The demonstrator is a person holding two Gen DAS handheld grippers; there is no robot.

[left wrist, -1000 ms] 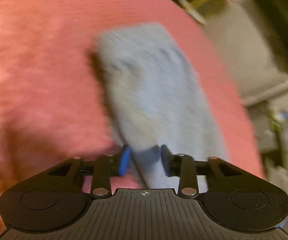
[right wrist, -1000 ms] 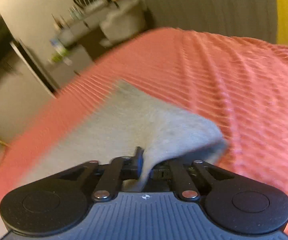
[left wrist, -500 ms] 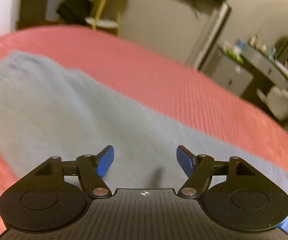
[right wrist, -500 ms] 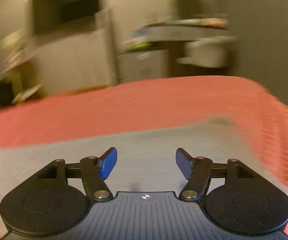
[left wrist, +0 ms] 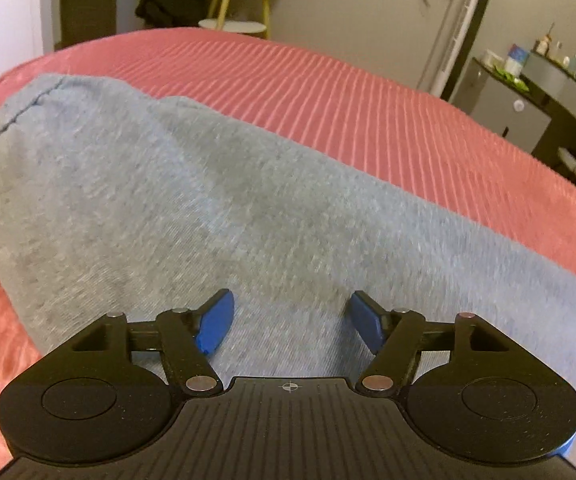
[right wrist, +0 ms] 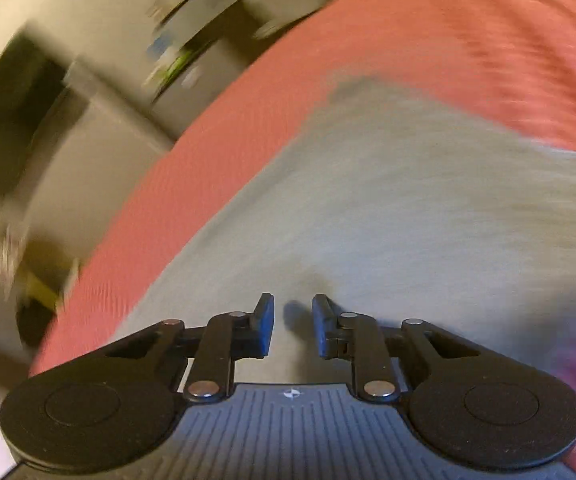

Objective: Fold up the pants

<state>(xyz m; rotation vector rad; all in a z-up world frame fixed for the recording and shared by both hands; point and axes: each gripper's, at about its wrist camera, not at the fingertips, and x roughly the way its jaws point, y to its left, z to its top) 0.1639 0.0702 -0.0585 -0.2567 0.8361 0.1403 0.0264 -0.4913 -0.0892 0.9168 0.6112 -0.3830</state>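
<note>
Right hand-held gripper (right wrist: 293, 322) narrowed over pants (right wrist: 408, 208).

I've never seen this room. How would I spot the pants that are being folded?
Look for the big bed with the ribbed pink-red bedspread. On top of it lie the pants, a long stretch of soft grey-blue fabric reaching across the cover, right ahead of both claws. They are the only pale, fuzzy cloth on that cover, with a dark stitched seam near one end.
</note>
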